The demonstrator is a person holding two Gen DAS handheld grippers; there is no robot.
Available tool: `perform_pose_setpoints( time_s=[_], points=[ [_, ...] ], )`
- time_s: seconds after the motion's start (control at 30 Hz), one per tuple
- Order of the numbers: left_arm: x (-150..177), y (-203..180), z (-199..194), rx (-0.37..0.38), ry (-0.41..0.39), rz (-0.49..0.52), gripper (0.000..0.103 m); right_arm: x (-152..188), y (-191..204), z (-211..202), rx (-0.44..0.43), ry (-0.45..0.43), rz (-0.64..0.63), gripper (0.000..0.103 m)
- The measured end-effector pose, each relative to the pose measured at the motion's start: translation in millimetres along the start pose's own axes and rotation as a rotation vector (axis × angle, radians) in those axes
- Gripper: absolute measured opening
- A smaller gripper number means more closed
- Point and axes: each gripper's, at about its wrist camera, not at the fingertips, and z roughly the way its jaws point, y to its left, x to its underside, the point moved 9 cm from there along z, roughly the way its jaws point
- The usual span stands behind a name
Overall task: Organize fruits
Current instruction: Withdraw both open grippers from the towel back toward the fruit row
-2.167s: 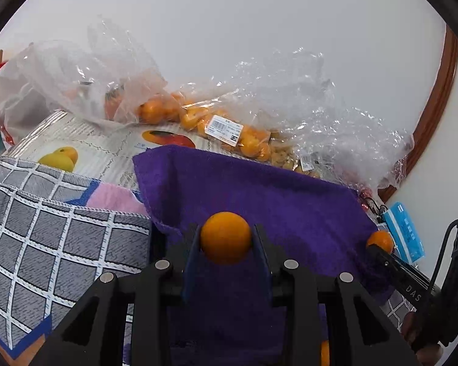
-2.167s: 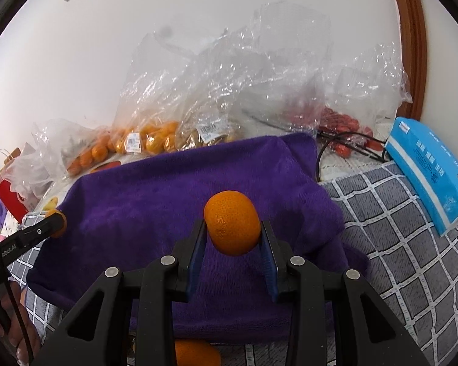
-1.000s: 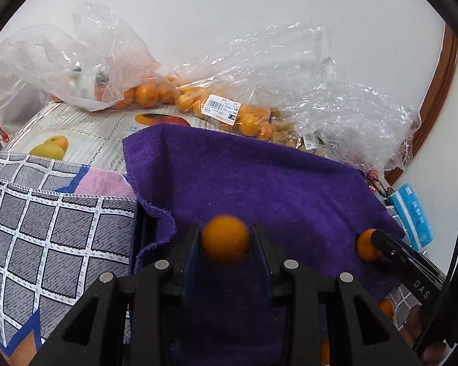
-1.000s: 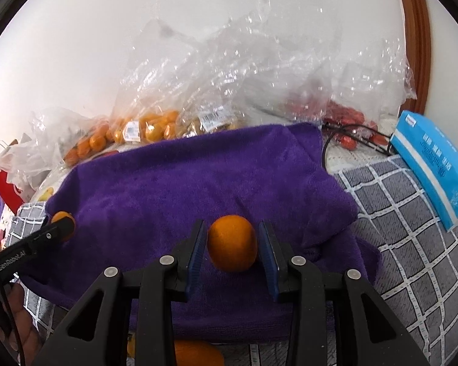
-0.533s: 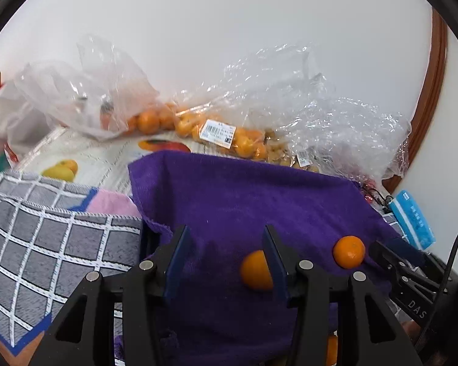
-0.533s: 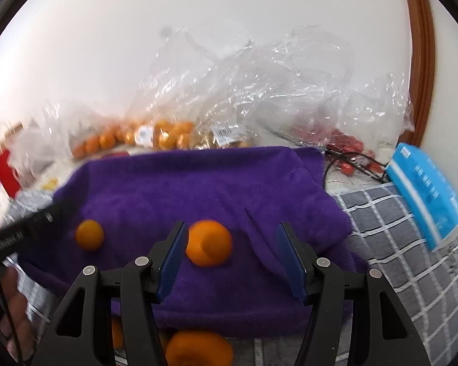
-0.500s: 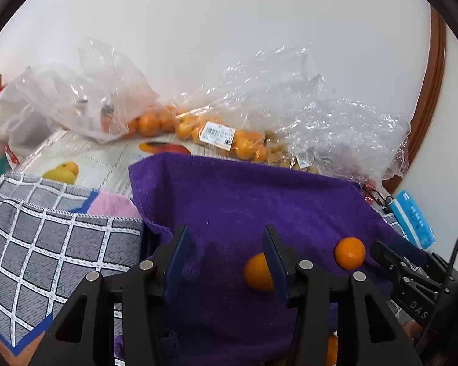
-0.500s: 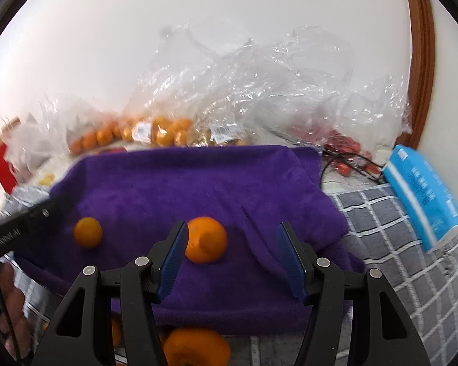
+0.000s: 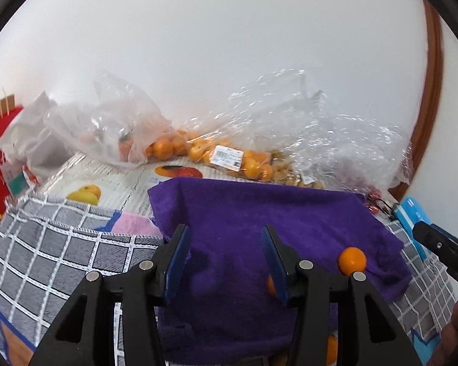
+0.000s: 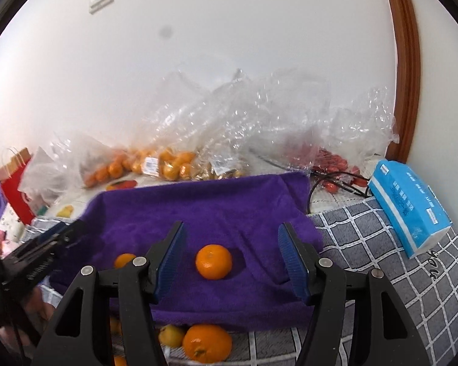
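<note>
Both mandarins, clamped a second ago, are now released onto the purple towel (image 10: pixel 198 210), so this pair is judged placed. The left gripper (image 9: pixel 224 256) is seen wide open and empty; its small mandarin (image 10: pixel 124 260) is left low behind its right finger, mostly hidden. The right gripper (image 10: pixel 232 257) is likewise spread wide and empty; its larger mandarin (image 10: pixel 213 261) is seen on the towel, centred between the jaws and untouched.

Two oranges (image 10: pixel 213 261) side by side on towel (image 10: pixel 229 204), bags (image 10: pixel 244 128) behind
</note>
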Motion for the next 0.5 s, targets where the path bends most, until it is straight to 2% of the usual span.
perform_pose_setpoints(
  time_s=[0.13, 0.5],
  points=[
    [-2, -4, -24, 0.017, -0.013, 0.015, 0.046, 6, 1, -20, -0.007, 0.011, -0.007, 0.062],
    [31, 12, -64, 0.036, 0.078, 0.014, 0.046, 45, 16, -51, -0.062, 0.103, -0.046, 0.062]
  ],
)
